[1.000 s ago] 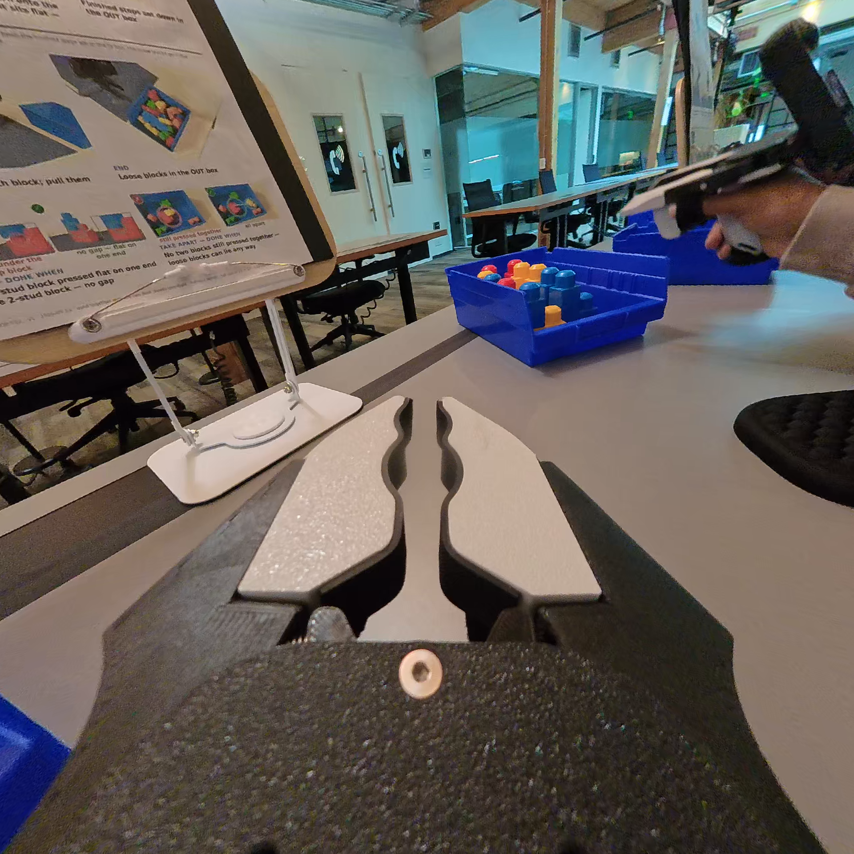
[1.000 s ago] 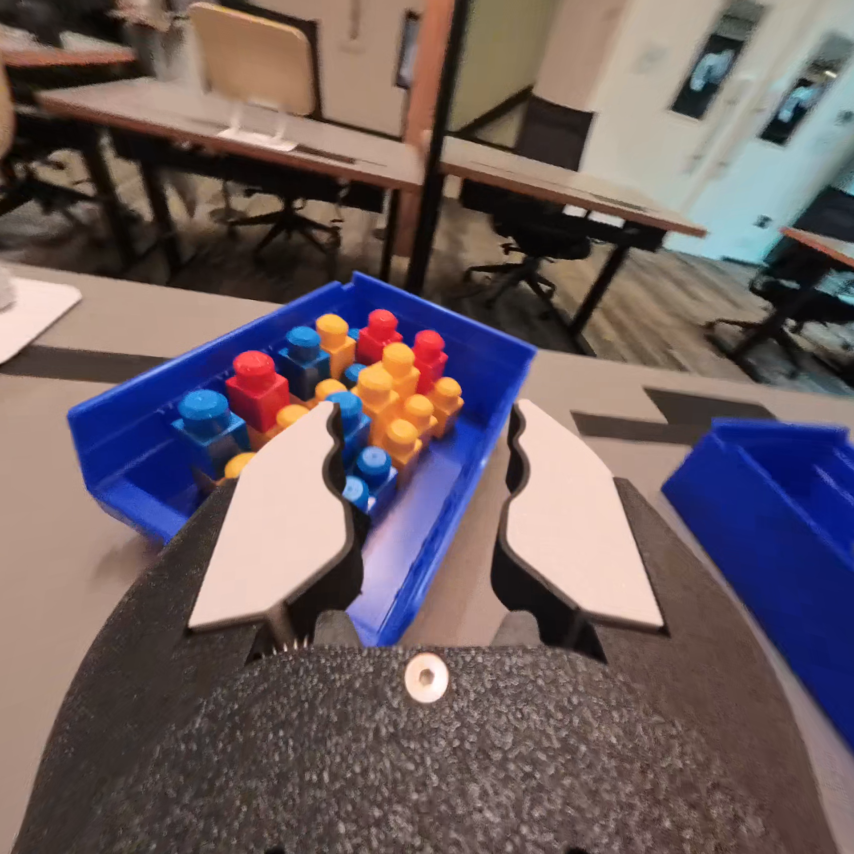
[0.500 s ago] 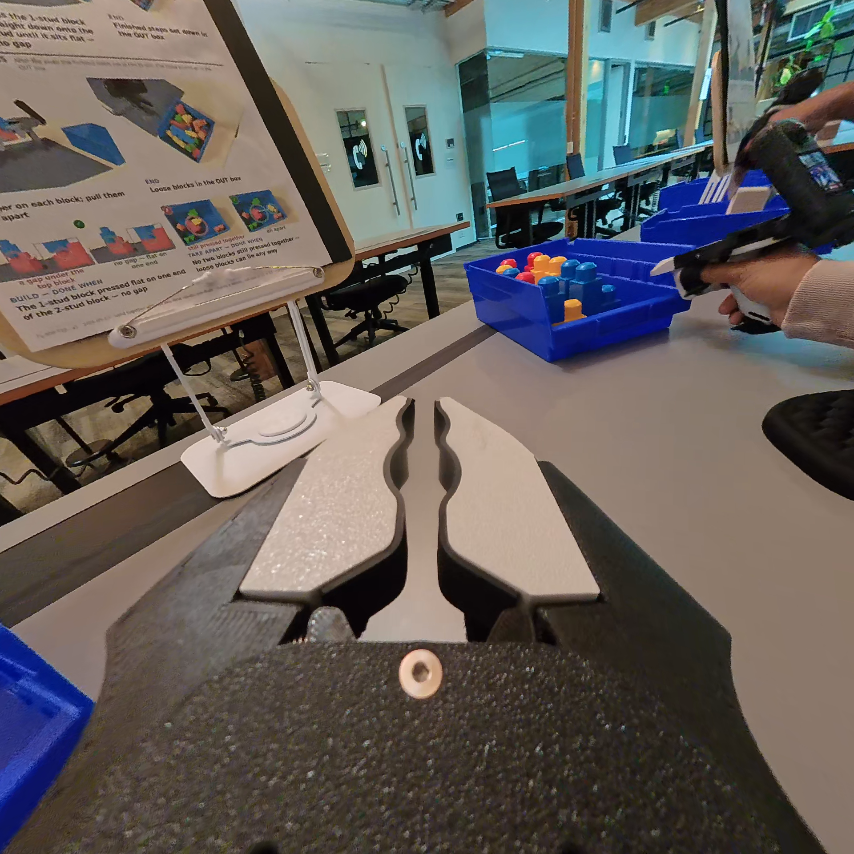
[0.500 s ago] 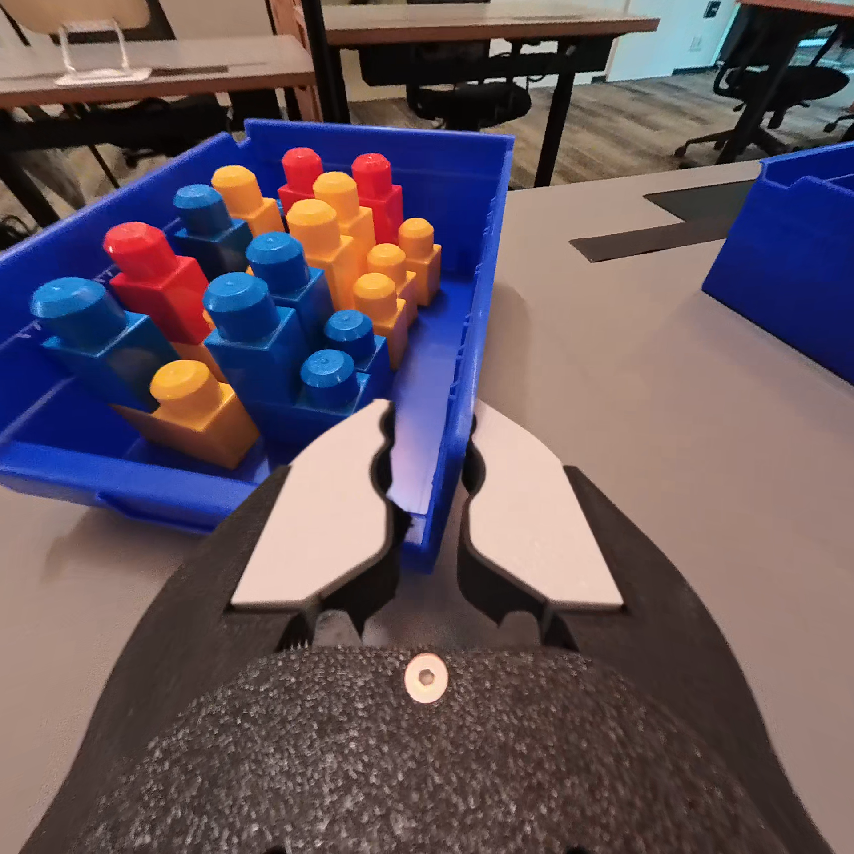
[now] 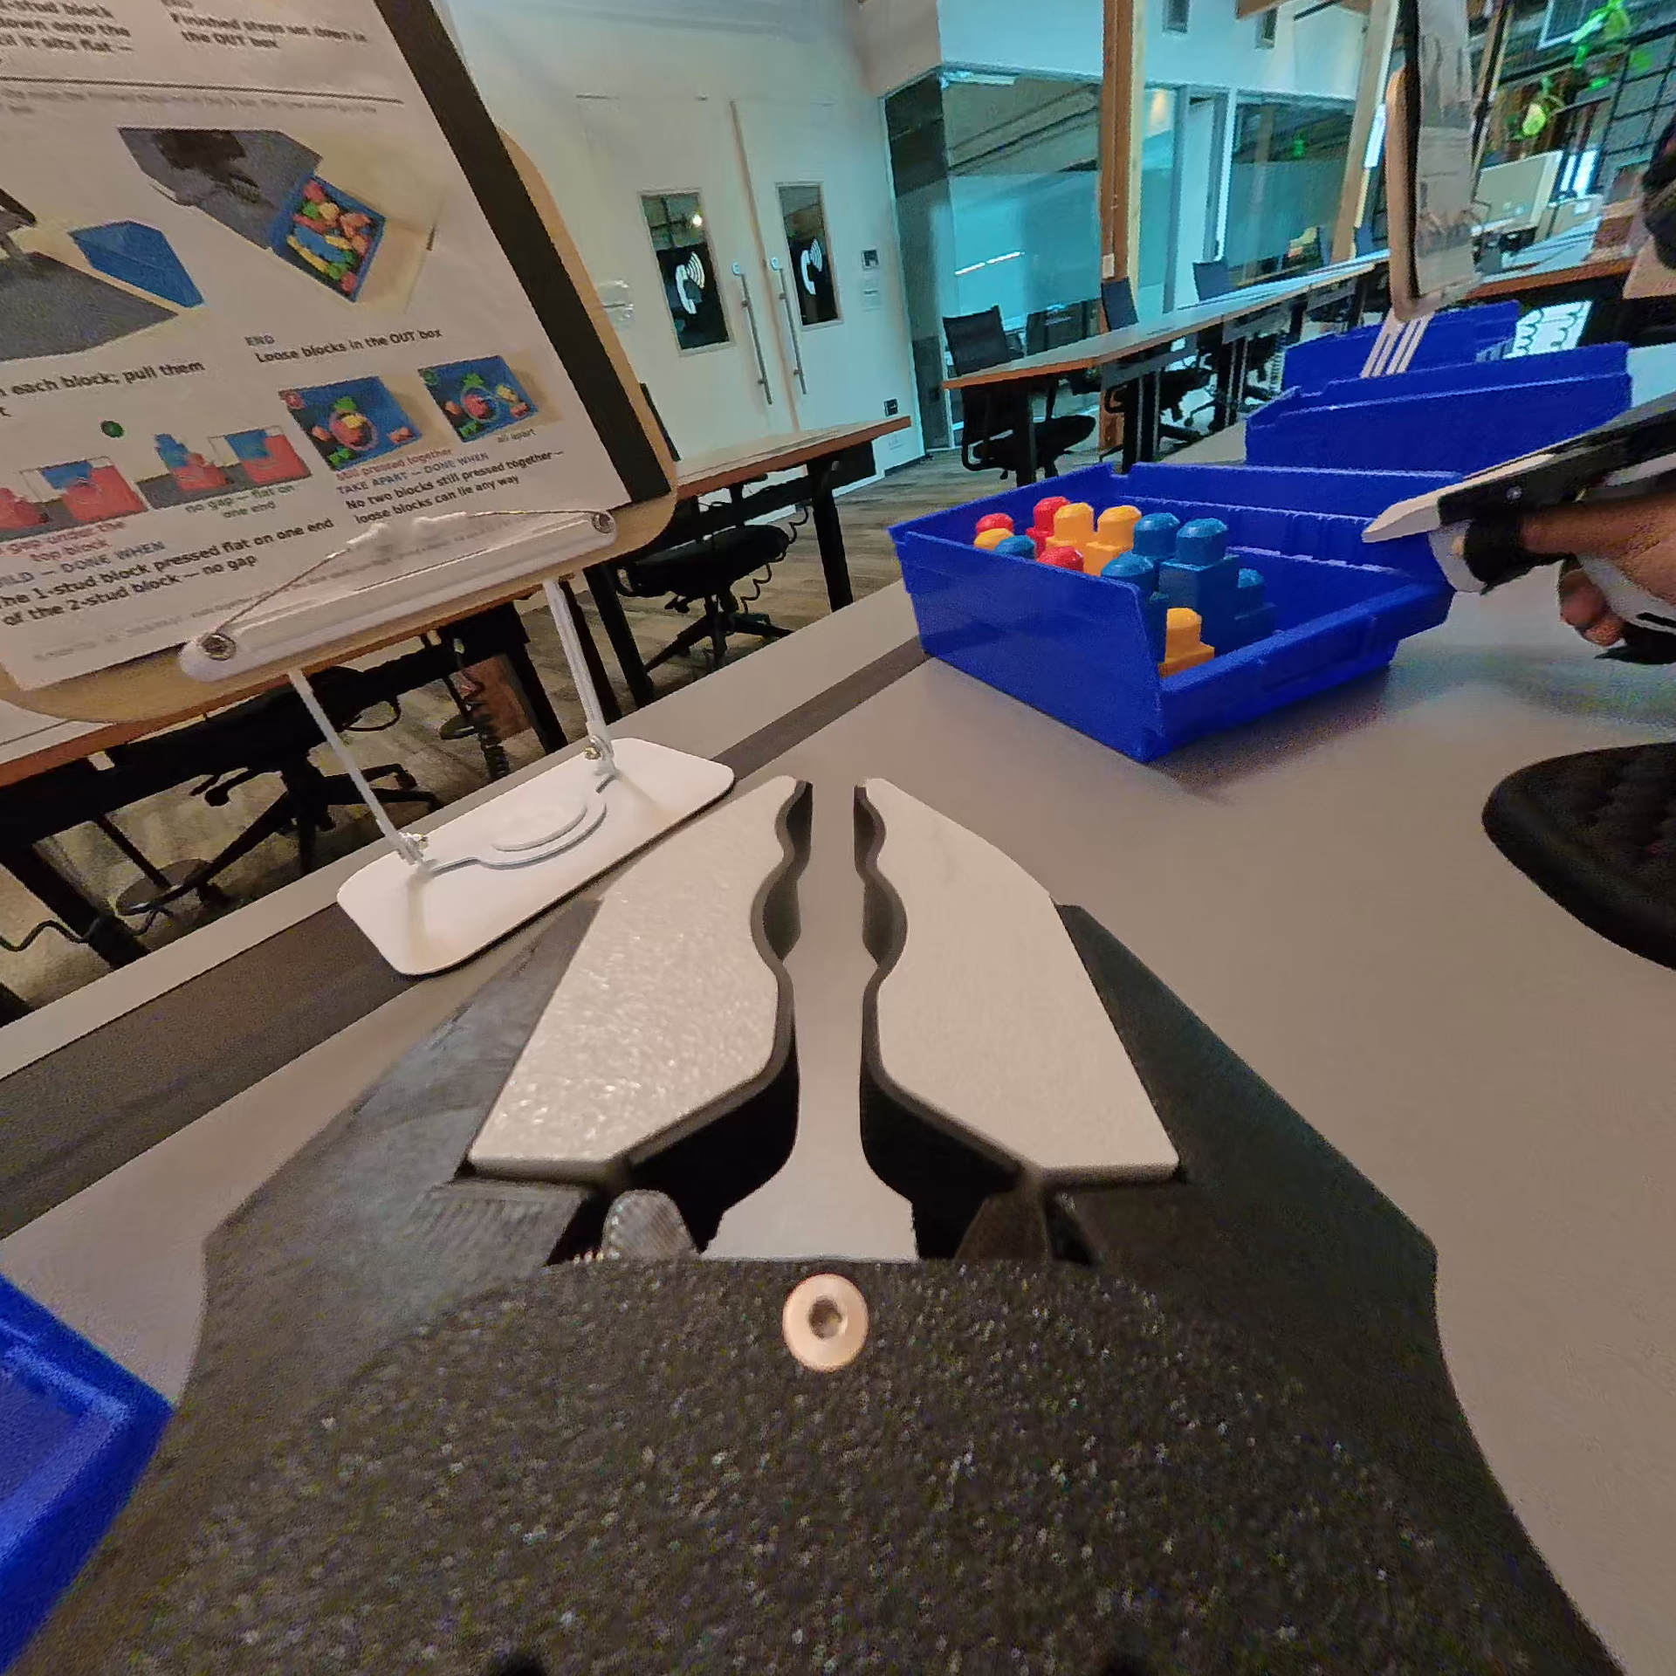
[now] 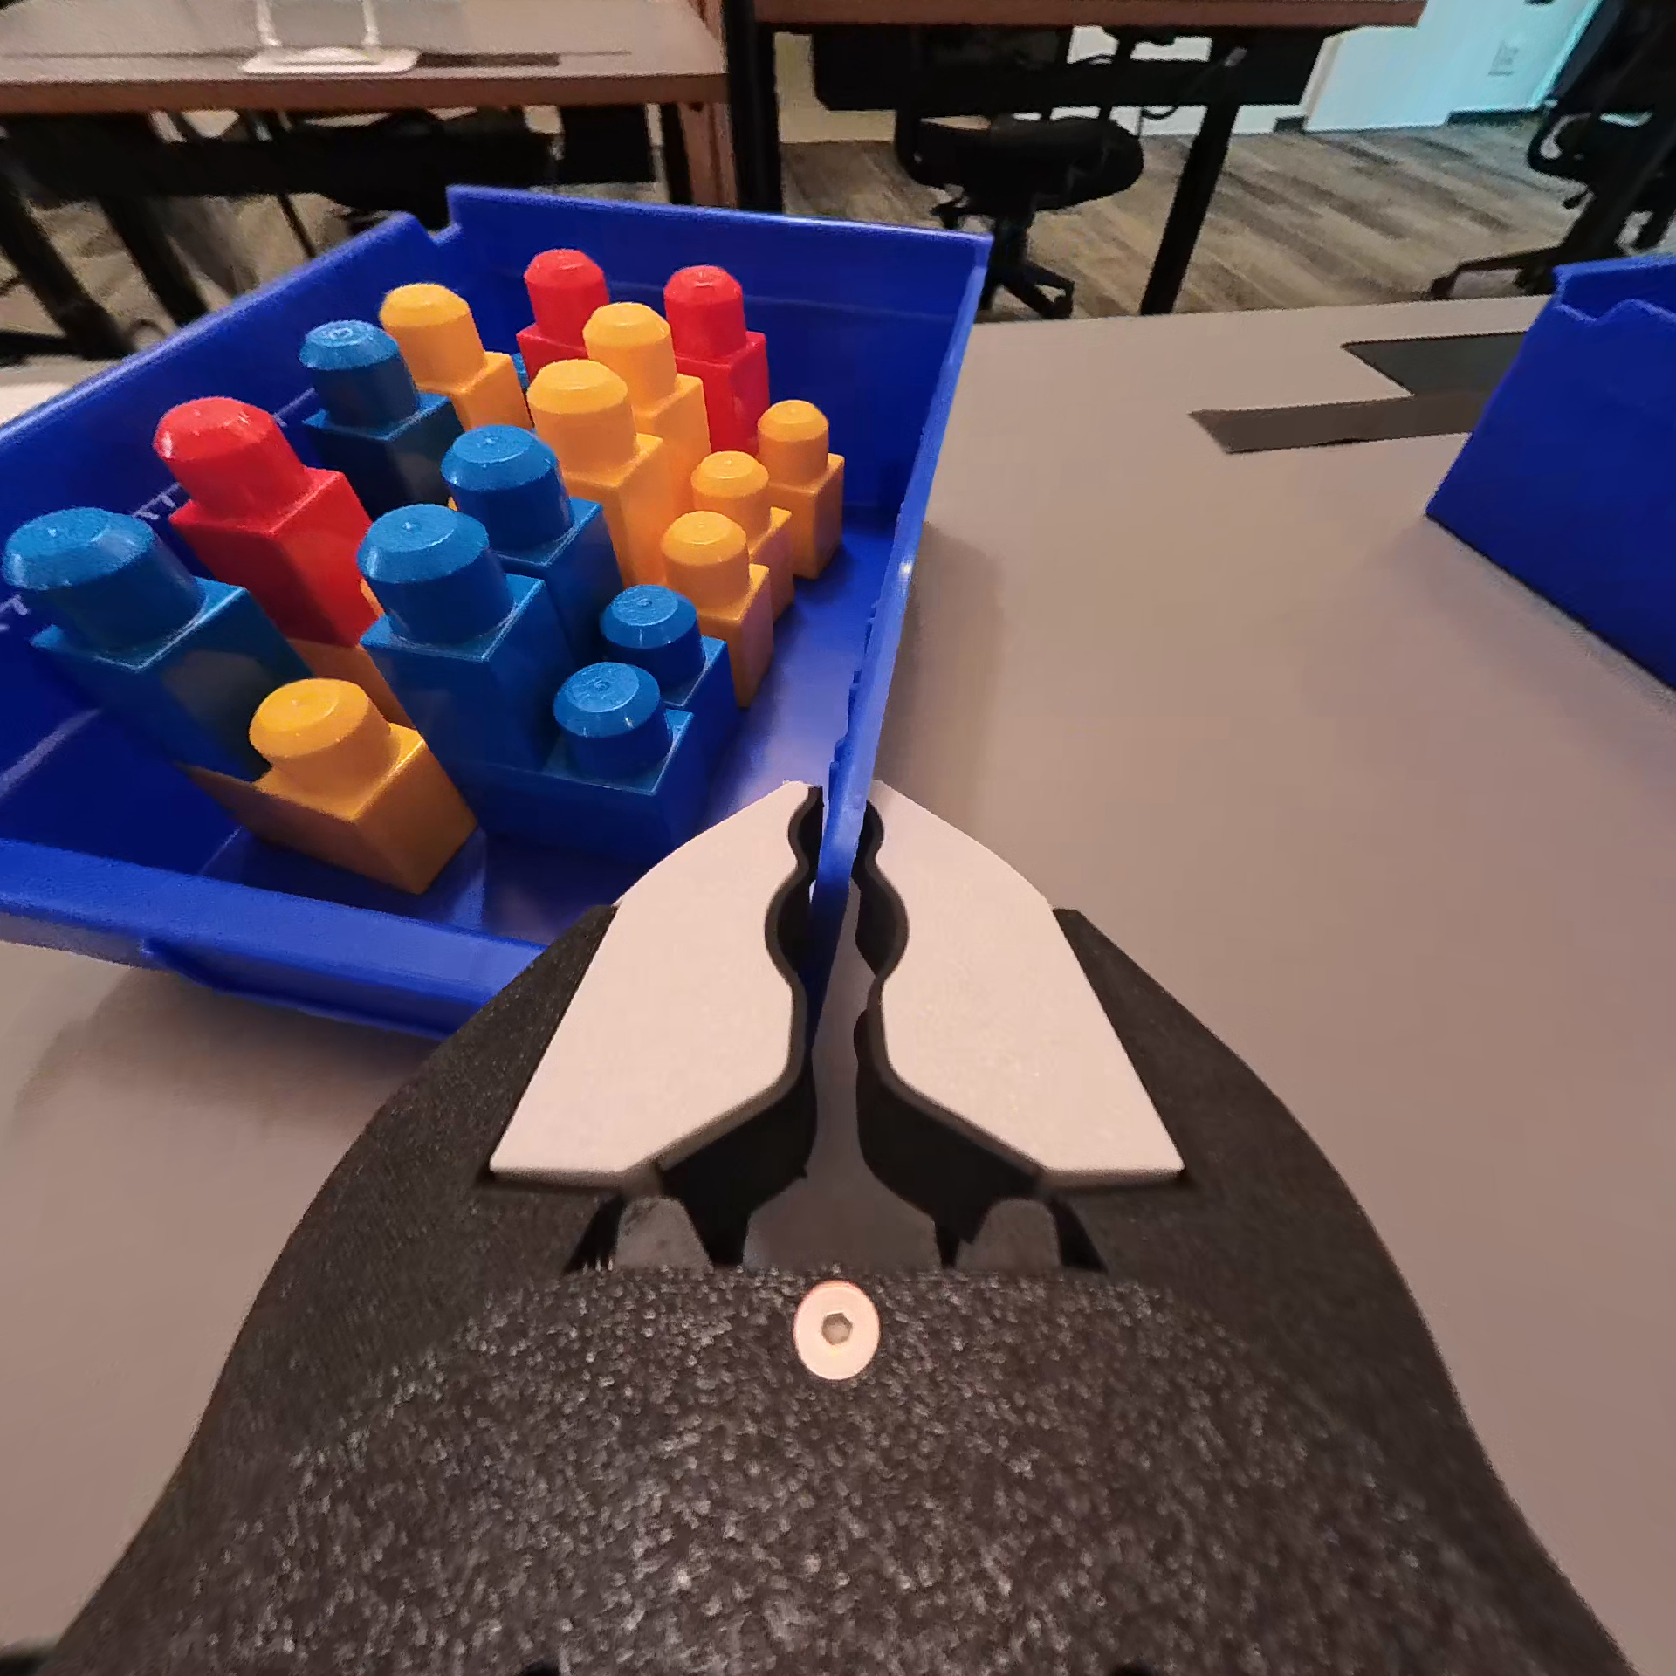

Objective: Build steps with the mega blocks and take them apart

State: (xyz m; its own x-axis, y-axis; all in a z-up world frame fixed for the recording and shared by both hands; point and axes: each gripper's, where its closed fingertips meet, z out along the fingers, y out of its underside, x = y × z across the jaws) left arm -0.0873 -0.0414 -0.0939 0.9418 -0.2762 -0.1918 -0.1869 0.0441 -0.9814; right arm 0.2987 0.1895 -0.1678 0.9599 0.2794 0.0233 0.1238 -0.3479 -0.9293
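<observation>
A blue bin (image 6: 916, 390) holds several red, orange and blue mega blocks (image 6: 508, 562), many stacked as steps. My right gripper (image 6: 839, 798) is shut on the bin's right side wall near its front corner, one finger inside and one outside. In the left wrist view the same bin (image 5: 1043, 626) sits far right on the grey table, with the right gripper (image 5: 1415, 517) at its right wall, held by a hand. My left gripper (image 5: 830, 794) is shut and empty, low over the bare table.
An instruction sheet on a white stand (image 5: 535, 852) stands left of the left gripper. A second blue bin (image 6: 1578, 472) is to the right, more blue bins (image 5: 1451, 408) behind. A black mat (image 5: 1605, 843) lies right; a blue bin corner (image 5: 54, 1469) lies near left. Some 45 centimetres of space lies between my two pairs of fingers.
My right gripper came down onto the bin's right wall and closed on it. The left gripper stayed shut, its view shifting slightly.
</observation>
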